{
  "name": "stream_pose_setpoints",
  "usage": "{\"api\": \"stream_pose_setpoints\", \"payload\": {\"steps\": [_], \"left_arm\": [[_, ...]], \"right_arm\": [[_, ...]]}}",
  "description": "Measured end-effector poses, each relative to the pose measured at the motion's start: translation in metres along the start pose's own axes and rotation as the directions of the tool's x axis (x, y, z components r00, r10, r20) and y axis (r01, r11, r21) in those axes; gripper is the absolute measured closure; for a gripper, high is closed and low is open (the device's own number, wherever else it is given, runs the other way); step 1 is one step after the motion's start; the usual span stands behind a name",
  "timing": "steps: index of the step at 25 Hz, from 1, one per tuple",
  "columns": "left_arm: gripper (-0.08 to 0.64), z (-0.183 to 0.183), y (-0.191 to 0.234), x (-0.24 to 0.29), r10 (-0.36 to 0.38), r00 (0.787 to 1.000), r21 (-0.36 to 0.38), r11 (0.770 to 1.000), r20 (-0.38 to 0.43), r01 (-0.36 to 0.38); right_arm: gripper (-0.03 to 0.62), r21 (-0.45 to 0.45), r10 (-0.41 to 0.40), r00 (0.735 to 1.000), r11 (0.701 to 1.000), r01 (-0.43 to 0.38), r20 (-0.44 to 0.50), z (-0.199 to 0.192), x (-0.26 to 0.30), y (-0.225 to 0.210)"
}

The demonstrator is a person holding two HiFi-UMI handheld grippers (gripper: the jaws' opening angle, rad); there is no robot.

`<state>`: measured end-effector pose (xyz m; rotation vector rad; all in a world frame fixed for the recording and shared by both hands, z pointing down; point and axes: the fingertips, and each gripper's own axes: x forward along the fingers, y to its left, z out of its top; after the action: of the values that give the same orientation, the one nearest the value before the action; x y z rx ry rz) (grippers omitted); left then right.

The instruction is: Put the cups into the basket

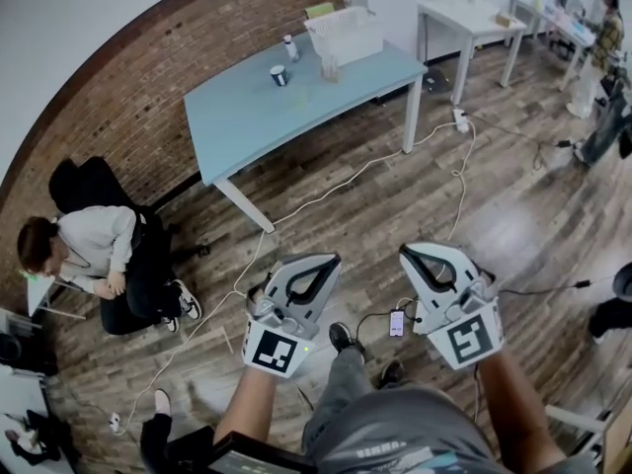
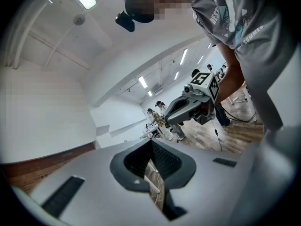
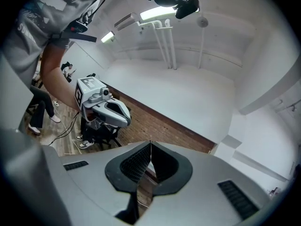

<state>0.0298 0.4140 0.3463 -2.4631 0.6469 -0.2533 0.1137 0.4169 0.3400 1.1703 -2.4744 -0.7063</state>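
- Cups: one dark cup (image 1: 278, 75) with a pale band stands on a light blue table (image 1: 247, 121), far ahead of both tongs and a little to the left of them. A second, paler object, possibly another cup, stands just beside the basket, but it is too small to be sure.
- A white basket (image 1: 348, 34) sits at the far end of the same table, ahead of the tongs and beyond the dark cup. The cup and basket are apart, not touching. The basket's inside is too small to make out.
- The left tongs (image 1: 332, 259) are held low in front of the person, over a wooden floor. Their jaws meet at the tips, and nothing is between them.
- The right tongs (image 1: 406, 252) are held just beside the left pair, at the same height. Their jaws are also pressed together and hold nothing.
- Both tongs are well apart from the table, with open floor and trailing cables between.
- A person sits on a dark chair (image 1: 94, 191) well off to the left of the left tongs.
- Judged progress: the task has not begun. The dark cup is outside the basket and nothing is gripped. What is left is all of it: walking to the table, spreading the jaws, lifting each cup and setting it in the basket.
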Motion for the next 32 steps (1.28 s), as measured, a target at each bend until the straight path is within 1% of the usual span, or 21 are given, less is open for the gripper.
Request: {"api": "stream_pose_setpoints", "payload": {"steps": [6,13,18,23,27,32], "left_arm": [[0.56,-0.026,0.045,0.014,-0.018,0.999,-0.005,1.0,0.038,0.018],[0.56,-0.059,0.108,0.008,-0.019,0.997,0.006,1.0,0.078,0.019],[0.56,-0.078,0.13,0.002,-0.031,0.995,0.018,0.999,0.097,0.029],[0.56,-0.086,0.154,-0.005,-0.016,0.994,0.014,1.0,0.113,0.015],[0.56,-0.095,0.172,-0.002,-0.007,0.994,0.002,1.0,0.106,0.007],[0.56,-0.113,0.184,0.006,-0.003,0.997,-0.008,1.0,0.083,0.004]], "right_arm": [[0.581,0.003,-0.023,0.999,1.0,0.023,-0.034,-0.008,0.05,-0.016],[0.581,-0.017,-0.042,0.998,0.999,0.042,-0.041,0.003,0.122,-0.023],[0.581,-0.015,-0.052,0.997,0.999,0.051,-0.056,0.007,0.153,-0.015],[0.581,-0.02,-0.041,0.997,0.999,0.04,-0.07,0.012,0.175,-0.012],[0.581,-0.009,-0.034,0.997,0.999,0.033,-0.074,0.01,0.194,-0.02],[0.581,-0.002,-0.013,0.997,1.0,0.013,-0.073,0.0,0.215,-0.026]]}}
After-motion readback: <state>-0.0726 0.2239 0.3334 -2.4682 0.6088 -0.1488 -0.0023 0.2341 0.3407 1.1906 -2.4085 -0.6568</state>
